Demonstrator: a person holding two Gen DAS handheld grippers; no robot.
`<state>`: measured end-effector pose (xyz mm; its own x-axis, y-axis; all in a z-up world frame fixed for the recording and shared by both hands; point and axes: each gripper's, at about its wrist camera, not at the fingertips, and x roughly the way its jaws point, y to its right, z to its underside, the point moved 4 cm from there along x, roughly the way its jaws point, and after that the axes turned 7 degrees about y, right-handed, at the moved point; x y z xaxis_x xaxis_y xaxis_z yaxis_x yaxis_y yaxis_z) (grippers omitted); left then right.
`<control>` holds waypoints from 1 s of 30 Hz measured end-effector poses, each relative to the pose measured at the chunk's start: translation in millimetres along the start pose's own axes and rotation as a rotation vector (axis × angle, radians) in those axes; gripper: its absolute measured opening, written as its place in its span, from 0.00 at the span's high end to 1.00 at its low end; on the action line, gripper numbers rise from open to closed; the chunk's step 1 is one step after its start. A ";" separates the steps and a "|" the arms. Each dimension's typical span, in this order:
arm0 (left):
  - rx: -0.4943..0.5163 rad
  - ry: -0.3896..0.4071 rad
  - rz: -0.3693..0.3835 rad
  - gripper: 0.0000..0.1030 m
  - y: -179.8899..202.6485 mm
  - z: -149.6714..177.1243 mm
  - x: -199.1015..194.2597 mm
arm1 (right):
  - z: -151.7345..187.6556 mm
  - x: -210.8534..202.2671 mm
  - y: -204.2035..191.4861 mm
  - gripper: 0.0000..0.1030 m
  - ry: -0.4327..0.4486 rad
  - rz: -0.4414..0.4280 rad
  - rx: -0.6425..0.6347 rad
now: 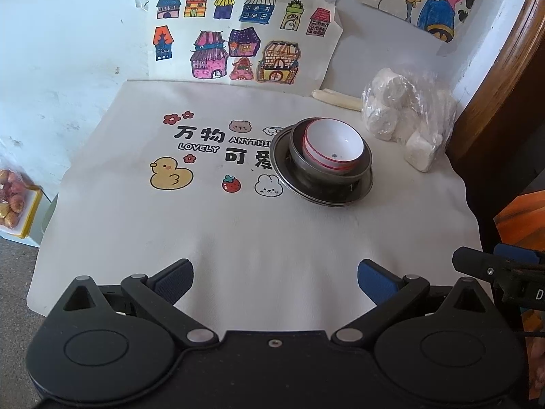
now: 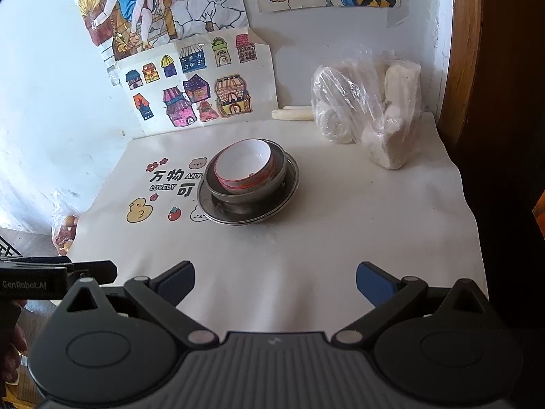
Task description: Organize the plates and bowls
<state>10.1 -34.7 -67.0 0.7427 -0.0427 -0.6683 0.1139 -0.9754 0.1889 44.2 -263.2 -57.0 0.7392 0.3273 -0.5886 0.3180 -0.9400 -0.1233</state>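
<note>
Nearest the cameras, both grippers are held low over the near edge of the cloth [image 1: 272, 238], side by side. The left gripper [image 1: 275, 283] is seen with its jaws spread wide and nothing between them; the right gripper [image 2: 275, 284] is likewise spread and empty.

Farther out, well apart from both, the stack is found: a white bowl [image 1: 332, 145] nested in a steel bowl [image 1: 299, 160], which is set on a steel plate [image 1: 282, 167]. The white bowl is tilted, its rim leaning against the steel bowl's wall. The stack is round, so no long axis is offered; only a rim can be pinched.

From the left gripper the stack lies ahead and to the right. From the right gripper it lies ahead and slightly to the left, closer to the centre line. Neither is clearly nearer, but the right gripper is judged better lined up for a straight reach.

Beyond the stack, a bag [image 2: 368, 109] of white rolls is set against the wall.
</note>
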 end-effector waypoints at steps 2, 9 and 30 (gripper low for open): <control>-0.001 0.003 -0.001 0.01 -0.7 0.6 -1.8 | 0.4 -1.8 -0.9 0.00 0.004 -0.001 -0.002; -0.006 0.004 -0.001 0.01 -1.3 1.6 -3.3 | 1.4 -3.8 -2.0 0.00 0.006 -0.002 -0.004; 0.000 -0.019 0.006 0.01 1.1 1.1 2.7 | 0.4 -2.0 0.1 0.00 -0.004 0.000 -0.001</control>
<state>11.5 -36.1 -69.4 0.7308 -0.0527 -0.6805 0.1097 -0.9750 0.1934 42.5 -264.0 -56.1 0.7367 0.3273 -0.5918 0.3191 -0.9398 -0.1225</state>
